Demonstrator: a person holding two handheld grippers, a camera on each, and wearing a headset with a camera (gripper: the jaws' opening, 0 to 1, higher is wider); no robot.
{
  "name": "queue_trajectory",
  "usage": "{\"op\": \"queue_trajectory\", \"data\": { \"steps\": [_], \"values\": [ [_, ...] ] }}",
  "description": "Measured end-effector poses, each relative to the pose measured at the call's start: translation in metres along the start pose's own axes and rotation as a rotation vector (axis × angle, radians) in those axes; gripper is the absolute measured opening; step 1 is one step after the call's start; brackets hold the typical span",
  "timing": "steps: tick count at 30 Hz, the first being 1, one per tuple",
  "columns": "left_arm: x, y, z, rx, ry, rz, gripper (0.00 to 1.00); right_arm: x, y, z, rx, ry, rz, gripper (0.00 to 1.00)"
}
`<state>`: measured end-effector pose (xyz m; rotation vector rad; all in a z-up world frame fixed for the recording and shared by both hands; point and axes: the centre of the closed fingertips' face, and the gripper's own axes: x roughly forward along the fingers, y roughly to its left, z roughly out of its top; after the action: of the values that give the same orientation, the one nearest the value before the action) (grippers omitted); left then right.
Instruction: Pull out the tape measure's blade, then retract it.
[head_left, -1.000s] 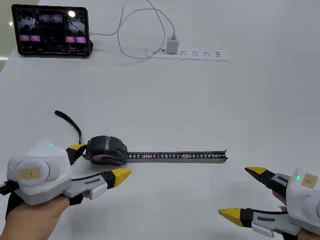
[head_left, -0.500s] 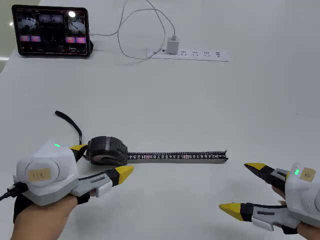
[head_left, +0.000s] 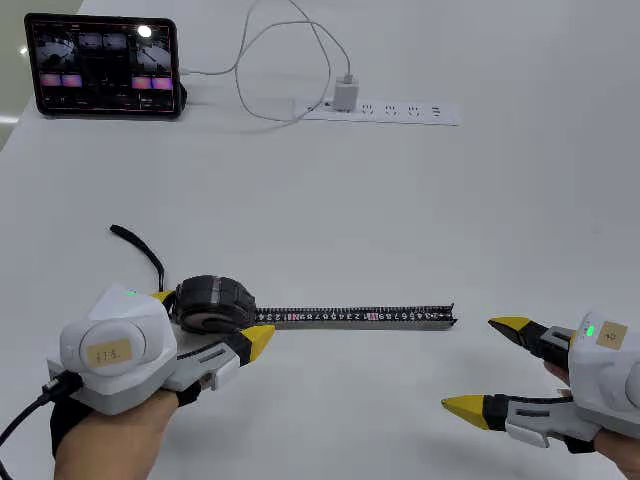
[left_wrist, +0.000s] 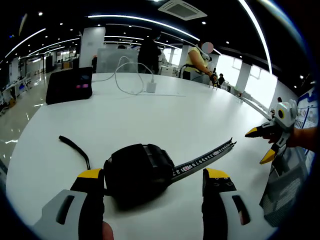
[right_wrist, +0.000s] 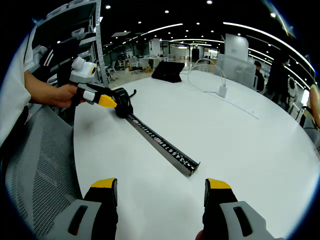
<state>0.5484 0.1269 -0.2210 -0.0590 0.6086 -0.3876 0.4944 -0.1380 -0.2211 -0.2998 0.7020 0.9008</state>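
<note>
One tape measure lies on the white table, its single blade extended flat; two grippers: left gripper, jaws spread wide astride the case, not clamping it; right gripper, jaws wide apart, empty, near the blade's tip.

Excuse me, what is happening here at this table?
A person holds a gripper in each hand at a white table. The left gripper has its open jaws on either side of the tape measure. Its blade lies pulled out across the table. The right gripper hovers open, apart from the blade's tip.
</note>
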Motion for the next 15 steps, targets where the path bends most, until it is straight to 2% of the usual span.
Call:
{"op": "queue_trajectory", "data": {
  "steps": [15],
  "values": [
    [0.007, 0.009, 0.002, -0.064, 0.000, 0.133, 0.72, 0.006, -0.017, 0.004, -0.060, 0.028, 0.022, 0.61]
  ]
}}
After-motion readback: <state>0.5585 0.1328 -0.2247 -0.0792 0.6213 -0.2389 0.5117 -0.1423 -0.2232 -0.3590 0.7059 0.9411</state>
